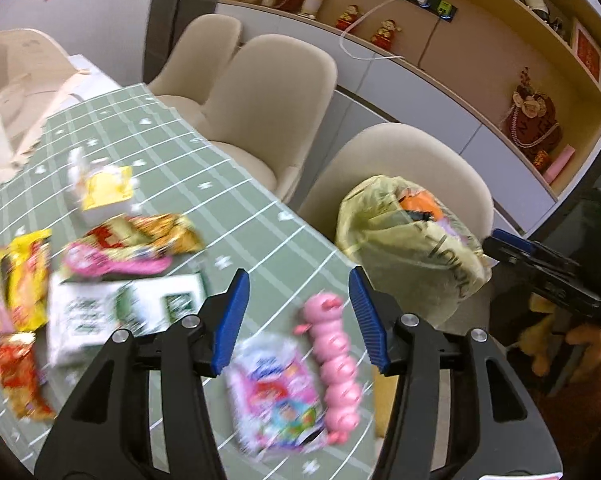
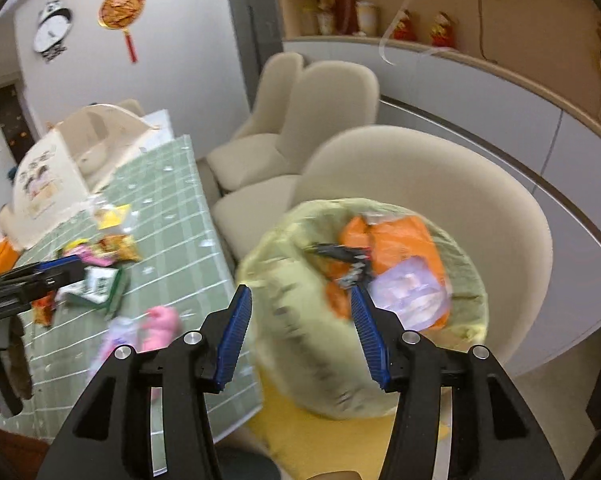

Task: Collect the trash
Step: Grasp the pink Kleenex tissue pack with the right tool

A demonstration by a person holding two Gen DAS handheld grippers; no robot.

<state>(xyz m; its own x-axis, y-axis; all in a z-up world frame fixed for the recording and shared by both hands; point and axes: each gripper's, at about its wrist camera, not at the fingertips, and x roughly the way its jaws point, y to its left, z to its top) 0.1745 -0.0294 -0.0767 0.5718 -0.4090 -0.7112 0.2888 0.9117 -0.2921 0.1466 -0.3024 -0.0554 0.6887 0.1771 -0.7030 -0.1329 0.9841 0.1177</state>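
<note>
A: Risks, largest item first?

B: Pale yellow-green plastic trash bag [image 2: 312, 320], mouth up on the nearest cream upholstered chair [image 2: 480, 208], already holding orange and lilac wrappers. Soft sides, nothing propping it; likely to slump or roll off the seat if nudged, spilling what is inside. Green grid-patterned cloth on the bench [image 1: 204, 184]: slick wrappers near the edge, liable to slide to the floor if swept. Heavy motion blur in both views; aim uncertain.

A: Claws?

B: Left claw [image 1: 298, 316] spread wide, empty, hovering over the pink segmented plastic toy-like strip [image 1: 336, 356] and the pink-and-white printed sachet [image 1: 274, 392], touching neither. Right claw [image 2: 300, 334] also spread wide, empty, above the bag mouth. Risk of pinching two pieces at once, or cloth with them.

A: Counts?

B: Chairs: three. Bag: one. Green-and-white carton [image 1: 116, 308]: one. Loose wrappers and packets left on the bench: about eight, blur preventing a firm figure. Claws: two.
</note>
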